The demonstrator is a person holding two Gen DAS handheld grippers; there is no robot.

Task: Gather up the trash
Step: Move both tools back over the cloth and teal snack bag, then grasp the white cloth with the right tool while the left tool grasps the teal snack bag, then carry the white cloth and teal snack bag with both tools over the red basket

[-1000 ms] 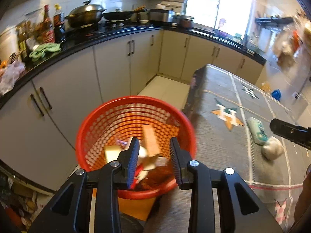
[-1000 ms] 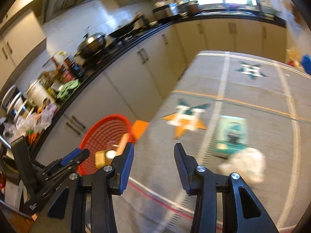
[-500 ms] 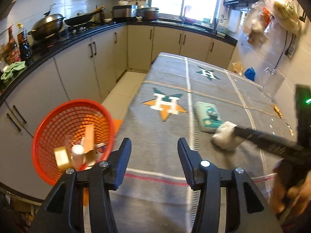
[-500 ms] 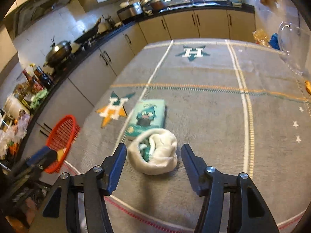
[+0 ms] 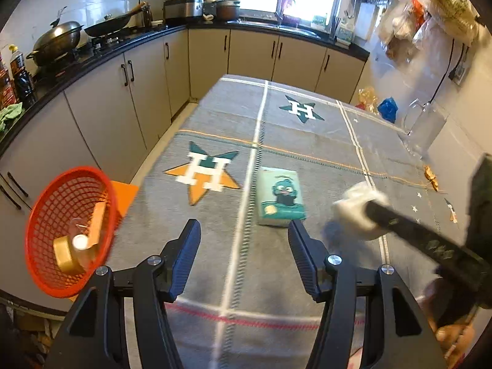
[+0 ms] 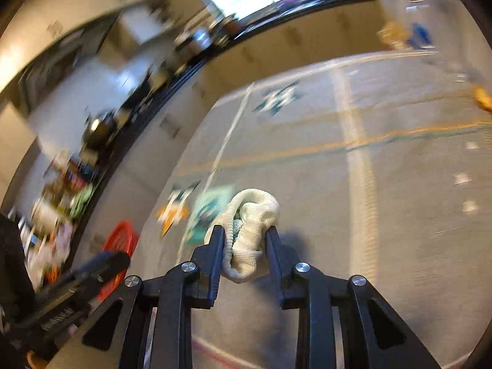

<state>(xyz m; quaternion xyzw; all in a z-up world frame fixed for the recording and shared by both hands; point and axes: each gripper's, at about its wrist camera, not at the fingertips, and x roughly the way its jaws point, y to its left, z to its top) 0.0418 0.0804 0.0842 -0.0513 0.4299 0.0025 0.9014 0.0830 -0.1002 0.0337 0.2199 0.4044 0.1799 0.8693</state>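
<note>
The right gripper (image 6: 243,230) has just been closing its jaws, and now they pinch a soft white cloth ball (image 6: 250,235) from both sides. The ball looks like rolled-up fabric with a bit of green tucked inside. It sits just above the bench (image 5: 307,141), which wears a grey cloth with star shapes on it. The right wrist view is blurry.

The left gripper (image 5: 244,240) has just been opening its jaws. They stand spread apart with nothing between them, over the grey cloth.

A green packet (image 5: 279,196) with a cartoon face lies flat on the bench, just beside the white ball (image 5: 353,206) and near the left gripper's tips.

A red basket (image 5: 69,230) sits off the left edge of the bench, lower down. It has some trash in it, like a yellow block and a small white round thing.
</note>
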